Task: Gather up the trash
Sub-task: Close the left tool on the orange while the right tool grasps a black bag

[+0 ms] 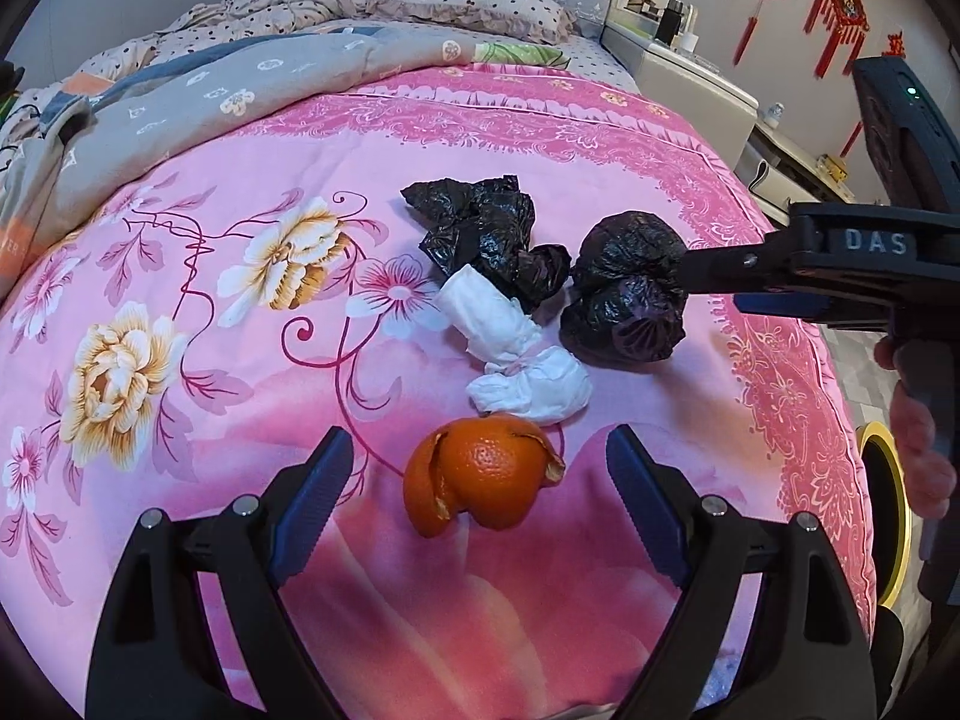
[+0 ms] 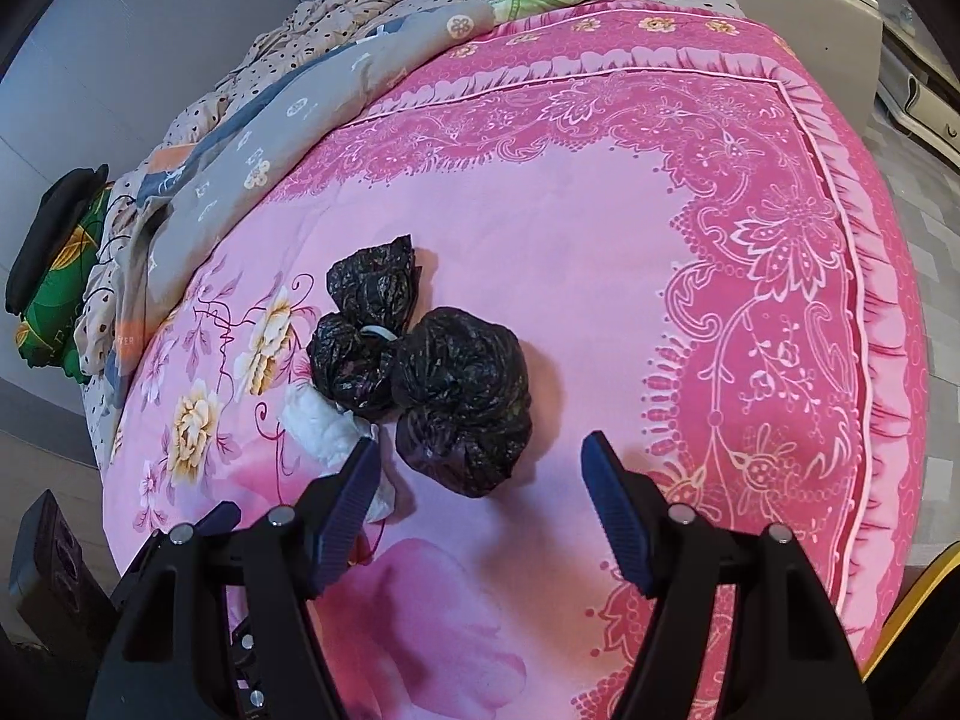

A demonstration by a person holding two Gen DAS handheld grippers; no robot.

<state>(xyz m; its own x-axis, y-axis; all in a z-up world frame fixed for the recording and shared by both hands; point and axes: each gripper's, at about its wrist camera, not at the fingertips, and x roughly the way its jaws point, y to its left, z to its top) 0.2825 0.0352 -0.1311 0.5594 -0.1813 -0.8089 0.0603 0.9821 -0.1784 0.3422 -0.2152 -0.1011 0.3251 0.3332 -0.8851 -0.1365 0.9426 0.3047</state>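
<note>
An orange peel lies on the pink bedspread between the open fingers of my left gripper. Beyond it lies crumpled white tissue, then a loose black plastic bag and a balled black bag. My right gripper is open, its fingers on either side of the near end of the balled black bag. In the left wrist view the right gripper reaches the balled bag from the right. The loose bag and the tissue lie left of it.
The pink floral bedspread covers the bed, with a grey quilt and pillows at the far end. A white nightstand stands at the right. A yellow-rimmed bin sits beside the bed's right edge.
</note>
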